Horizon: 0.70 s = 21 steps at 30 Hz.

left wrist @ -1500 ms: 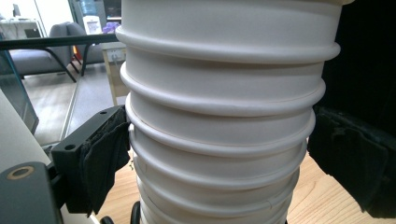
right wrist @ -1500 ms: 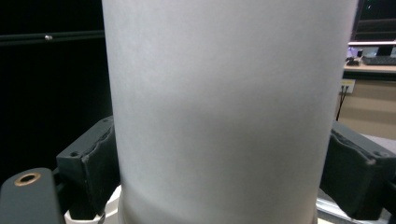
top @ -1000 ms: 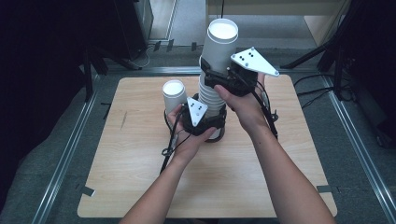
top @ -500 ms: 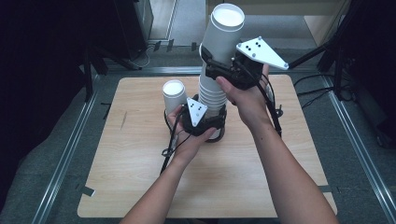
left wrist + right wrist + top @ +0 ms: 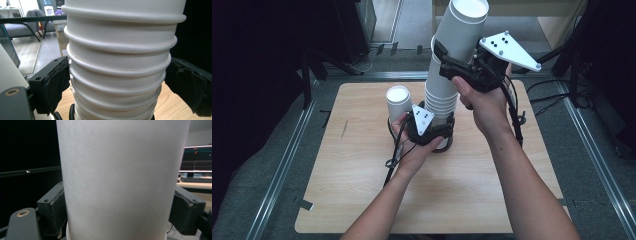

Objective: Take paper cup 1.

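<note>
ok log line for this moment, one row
right claw: shut on top cup, tilted | left claw: around cup stack base | single cup: upright on table

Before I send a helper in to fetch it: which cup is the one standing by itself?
Start at the wooden table and find the tall stack of white cups near its far middle. The lone cup stands just left of it, beside the left gripper. It is upright, single and untouched, while the stack is clamped.

cup stack (image 5: pixel 441 102): white
lifted cup (image 5: pixel 460 31): white
single cup (image 5: pixel 397 98): white
table (image 5: pixel 362 200): pale wood grain
jaws: black
gripper plates (image 5: pixel 508 49): grey, dark dots
</note>
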Each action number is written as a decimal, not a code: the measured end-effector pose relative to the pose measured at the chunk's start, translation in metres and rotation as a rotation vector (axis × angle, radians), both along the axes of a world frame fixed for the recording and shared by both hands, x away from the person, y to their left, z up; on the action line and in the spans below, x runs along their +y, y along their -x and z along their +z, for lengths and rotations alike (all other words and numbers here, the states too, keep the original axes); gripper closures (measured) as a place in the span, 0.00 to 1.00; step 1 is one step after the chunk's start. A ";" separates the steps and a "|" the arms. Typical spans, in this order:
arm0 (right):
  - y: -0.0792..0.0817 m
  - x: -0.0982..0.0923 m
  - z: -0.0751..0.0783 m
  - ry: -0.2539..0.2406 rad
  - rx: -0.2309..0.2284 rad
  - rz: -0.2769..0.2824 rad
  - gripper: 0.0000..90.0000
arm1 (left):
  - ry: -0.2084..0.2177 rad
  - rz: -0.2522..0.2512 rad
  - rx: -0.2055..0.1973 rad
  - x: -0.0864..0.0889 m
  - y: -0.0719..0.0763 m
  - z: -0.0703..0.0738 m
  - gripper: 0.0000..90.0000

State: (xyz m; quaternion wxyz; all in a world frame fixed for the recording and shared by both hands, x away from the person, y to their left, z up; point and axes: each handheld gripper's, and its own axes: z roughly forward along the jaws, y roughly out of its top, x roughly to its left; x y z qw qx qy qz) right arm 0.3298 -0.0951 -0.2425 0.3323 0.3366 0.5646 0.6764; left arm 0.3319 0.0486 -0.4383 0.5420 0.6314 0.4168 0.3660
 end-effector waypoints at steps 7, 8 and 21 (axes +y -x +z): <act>0.006 -0.008 0.007 -0.012 -0.027 -0.013 0.17 | -0.001 -0.003 0.001 0.000 0.000 0.000 0.07; 0.006 -0.010 0.007 -0.014 -0.029 -0.015 0.17 | -0.002 -0.004 0.001 0.001 0.000 0.000 0.07; 0.011 -0.034 0.006 -0.008 -0.042 -0.059 0.17 | -0.001 -0.007 0.003 0.001 0.000 0.000 0.08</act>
